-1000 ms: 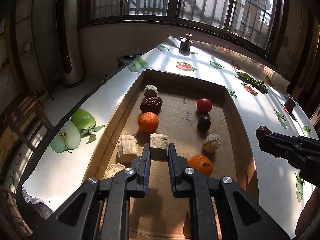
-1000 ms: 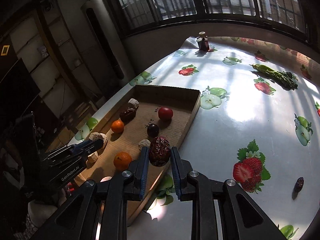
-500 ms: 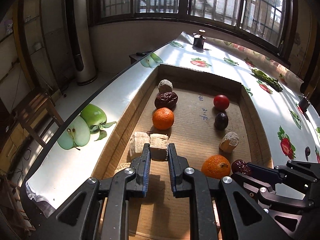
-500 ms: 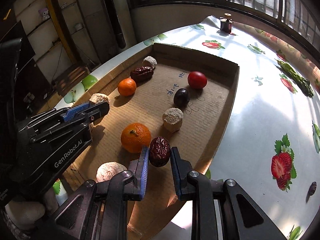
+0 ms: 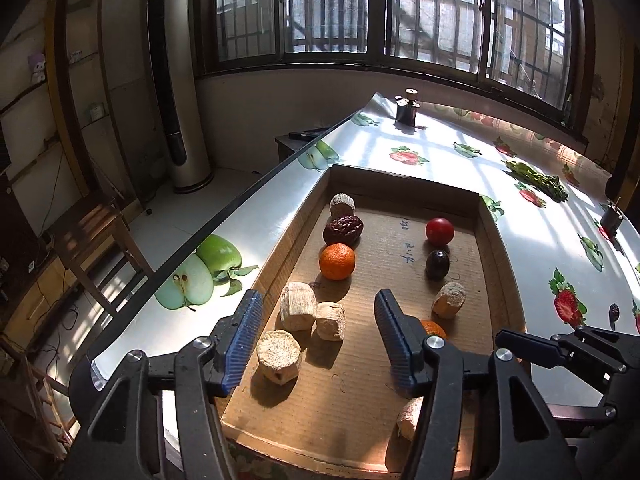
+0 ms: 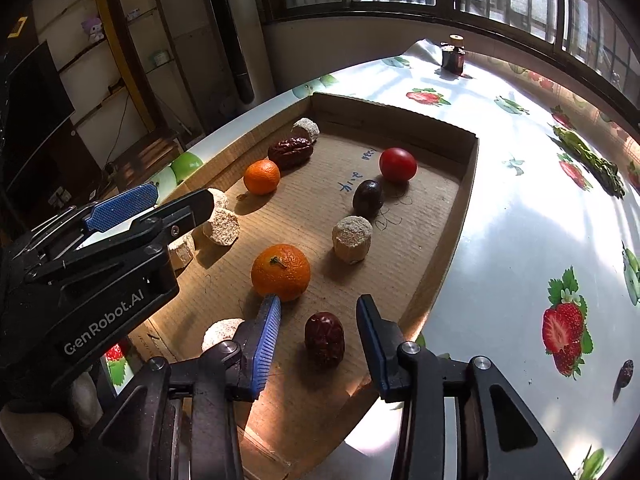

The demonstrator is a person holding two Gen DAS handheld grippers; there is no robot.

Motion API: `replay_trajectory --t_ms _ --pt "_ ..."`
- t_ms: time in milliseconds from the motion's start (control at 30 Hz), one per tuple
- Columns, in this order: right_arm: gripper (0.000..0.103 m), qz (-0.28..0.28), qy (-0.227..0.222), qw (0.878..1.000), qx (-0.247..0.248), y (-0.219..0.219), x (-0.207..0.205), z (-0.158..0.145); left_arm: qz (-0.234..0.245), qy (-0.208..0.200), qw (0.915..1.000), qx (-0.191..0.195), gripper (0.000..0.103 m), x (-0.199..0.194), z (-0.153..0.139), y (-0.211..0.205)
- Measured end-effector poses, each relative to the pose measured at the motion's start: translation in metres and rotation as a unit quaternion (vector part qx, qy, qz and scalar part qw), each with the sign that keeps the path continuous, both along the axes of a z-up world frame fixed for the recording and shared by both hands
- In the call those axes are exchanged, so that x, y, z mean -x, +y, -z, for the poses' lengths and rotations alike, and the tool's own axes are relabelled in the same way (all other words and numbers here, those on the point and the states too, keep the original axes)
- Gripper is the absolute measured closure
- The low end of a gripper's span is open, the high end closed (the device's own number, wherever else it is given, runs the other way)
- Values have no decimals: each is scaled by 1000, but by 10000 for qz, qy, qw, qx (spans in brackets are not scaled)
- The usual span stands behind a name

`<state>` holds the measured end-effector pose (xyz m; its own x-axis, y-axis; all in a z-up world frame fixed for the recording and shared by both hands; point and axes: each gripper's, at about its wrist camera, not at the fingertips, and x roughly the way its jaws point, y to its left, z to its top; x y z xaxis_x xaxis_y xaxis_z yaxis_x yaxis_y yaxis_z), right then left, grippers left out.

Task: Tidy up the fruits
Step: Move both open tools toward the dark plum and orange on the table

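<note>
**Both tools spread apart over the cardboard tray**

The right tool (image 6: 318,334) stands released above the near end of the cardboard tray (image 6: 466,184); its jaws have just been opening, and a wrinkled red date (image 6: 324,339) lies on the tray floor between the blue pads, touching neither. Just beyond the left pad sits a large orange (image 6: 281,272), and past that a pale beige chunk (image 6: 352,239), a dark plum (image 6: 368,198) and a red tomato (image 6: 397,165) run in a line toward the far wall.

The left tool (image 5: 318,338) is released too, its jaws having just been opening. Between its pads lie three pale cut pieces (image 5: 298,311), free of both pads and close together near the tray's left wall. Farther along that wall come a small orange (image 5: 337,261), a second red date (image 5: 343,230) and another beige chunk (image 5: 342,205).

The tray rests on a worktop (image 6: 532,240) covered in a fruit-printed cloth. One small dark fruit (image 6: 624,373) lies on the cloth, well apart from the tray, near a printed strawberry.
</note>
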<state>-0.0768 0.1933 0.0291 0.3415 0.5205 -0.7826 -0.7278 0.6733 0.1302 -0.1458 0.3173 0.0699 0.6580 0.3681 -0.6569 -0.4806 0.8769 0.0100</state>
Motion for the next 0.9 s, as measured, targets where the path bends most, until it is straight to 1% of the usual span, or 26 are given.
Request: replay_trajectory --t_ms 167,433,567,733,900 --pt "55 119 -48 9998 -117 -16 3 -9 -10 -116 9998 -161 41 9 -13 -9" --pt "52 320 -129 9990 -270 -48 10 -19 160 -273 9989 -356 37 19 -30 -32" --pt "52 481 -188 9980 -356 -70 10 -24 273 -327 9980 -476 33 21 -36 -48" --pt "50 770 -208 9959 -423 -101 6 -25 436 -382 9966 -587 32 21 -42 -67" --pt "50 1059 -162 9931 -468 -134 -1 -23 588 -479 9945 -720 26 21 -49 -87"
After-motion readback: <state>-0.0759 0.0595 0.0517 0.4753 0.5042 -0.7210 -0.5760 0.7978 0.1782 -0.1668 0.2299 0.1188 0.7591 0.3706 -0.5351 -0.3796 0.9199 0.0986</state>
